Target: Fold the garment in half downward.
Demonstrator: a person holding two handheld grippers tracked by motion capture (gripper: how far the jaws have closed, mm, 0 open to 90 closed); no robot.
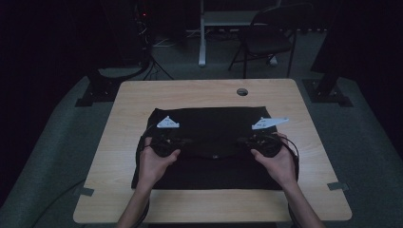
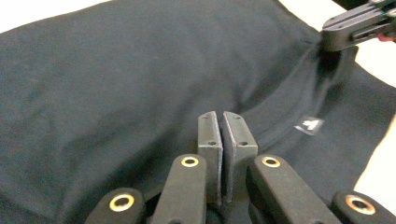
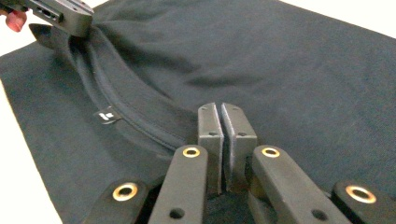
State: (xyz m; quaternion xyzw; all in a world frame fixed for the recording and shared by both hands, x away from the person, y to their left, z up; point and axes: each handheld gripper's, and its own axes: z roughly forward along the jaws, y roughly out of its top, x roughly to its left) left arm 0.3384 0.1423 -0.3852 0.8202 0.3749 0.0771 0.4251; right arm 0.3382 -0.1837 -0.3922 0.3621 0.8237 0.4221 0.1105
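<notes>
Black T-shirt (image 1: 209,128), frame centre: soft, light, limp. Pinched at collar seam by left gripper (image 2: 222,122) and right gripper (image 3: 220,114), jaws closed on fabric.

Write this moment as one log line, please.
left gripper: shut on shirt edge | right gripper: shut on shirt edge | shirt: black, spread on table, near edge pinched at both sides

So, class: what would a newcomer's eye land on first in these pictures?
A black T-shirt spread across the middle of the light wooden table. The left gripper and right gripper are each shut on its collar edge, lifting a fold. A small white label sits inside the neckline.
</notes>
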